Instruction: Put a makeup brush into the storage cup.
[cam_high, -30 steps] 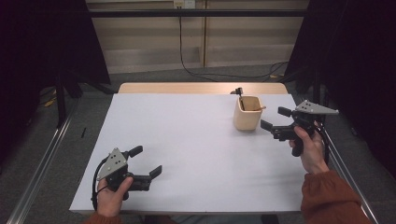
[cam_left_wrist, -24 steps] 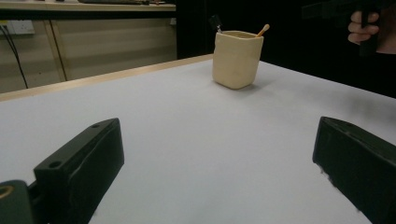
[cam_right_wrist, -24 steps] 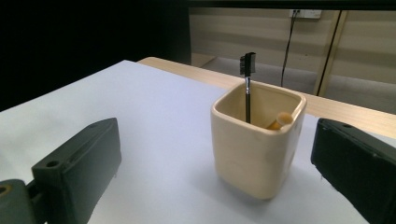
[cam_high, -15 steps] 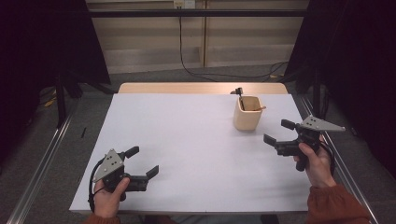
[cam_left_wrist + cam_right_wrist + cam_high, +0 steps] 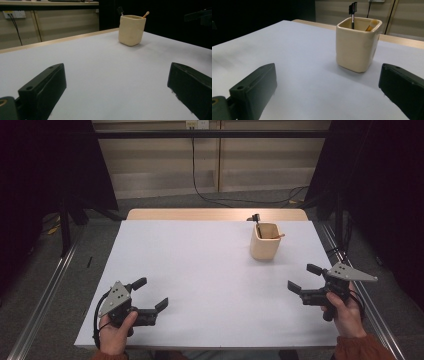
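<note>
**Two hand-held grippers at rest, one holder cup on white table**

Left gripper [image 5: 150, 293]: at 7 o'clock on the table [image 5: 200, 270], gripped from below by the left hand [image 5: 114, 336]; jaws spread wide, nothing between them, pointing toward 2 o'clock. Grey plate on top, tilted.

Right gripper [image 5: 301, 277]: at 4 o'clock near the table's right edge, held by the right hand [image 5: 345, 315], wrist coming up from 5 o'clock; jaws released, empty, pointing toward 10 o'clock.

Cup [image 5: 264, 241]: cream, squarish, upright at 1 o'clock, well apart from both grippers. Contains a thin black-tipped tool [image 5: 352, 12] standing upright and a wooden stick [image 5: 371, 25] leaning on the rim.
</note>
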A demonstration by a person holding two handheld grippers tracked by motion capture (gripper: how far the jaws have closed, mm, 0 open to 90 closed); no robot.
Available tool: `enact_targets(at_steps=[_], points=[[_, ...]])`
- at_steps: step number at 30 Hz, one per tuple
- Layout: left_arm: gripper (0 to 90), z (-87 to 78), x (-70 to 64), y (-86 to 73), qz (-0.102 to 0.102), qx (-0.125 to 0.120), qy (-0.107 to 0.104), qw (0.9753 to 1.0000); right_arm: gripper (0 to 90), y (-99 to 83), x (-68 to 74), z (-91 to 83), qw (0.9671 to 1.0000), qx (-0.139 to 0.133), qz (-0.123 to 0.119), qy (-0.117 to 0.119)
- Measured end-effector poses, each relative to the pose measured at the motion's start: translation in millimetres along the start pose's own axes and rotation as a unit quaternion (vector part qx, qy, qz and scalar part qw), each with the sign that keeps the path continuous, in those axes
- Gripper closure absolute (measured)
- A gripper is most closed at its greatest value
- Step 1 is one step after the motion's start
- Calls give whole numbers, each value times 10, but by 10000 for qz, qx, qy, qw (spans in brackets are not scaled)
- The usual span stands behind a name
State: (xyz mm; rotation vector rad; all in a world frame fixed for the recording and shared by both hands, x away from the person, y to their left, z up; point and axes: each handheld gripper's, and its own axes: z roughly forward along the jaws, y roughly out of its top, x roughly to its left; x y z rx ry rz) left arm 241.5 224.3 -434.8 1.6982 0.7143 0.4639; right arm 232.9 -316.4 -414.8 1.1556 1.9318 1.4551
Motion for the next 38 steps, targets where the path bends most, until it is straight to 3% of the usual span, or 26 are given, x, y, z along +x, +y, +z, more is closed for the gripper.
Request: enact_targets(at_steps=[11, 19, 26, 38], points=[[20, -39, -15, -11, 9, -7, 12, 10000, 11, -258, 37, -219, 9997, 42, 180, -146], [20, -74, -37, -16, 21, 0, -2, 10000, 6, -317, 67, -347, 9992, -89, 300, -260], [20, -124, -44, -30, -4, -36, 5, 10000, 9, -359, 55, -369, 9992, -111, 199, -334], [20, -121, -57, -27, -16, -40, 11, 10000, 7, -358, 33, -353, 9993, -102, 234, -264]])
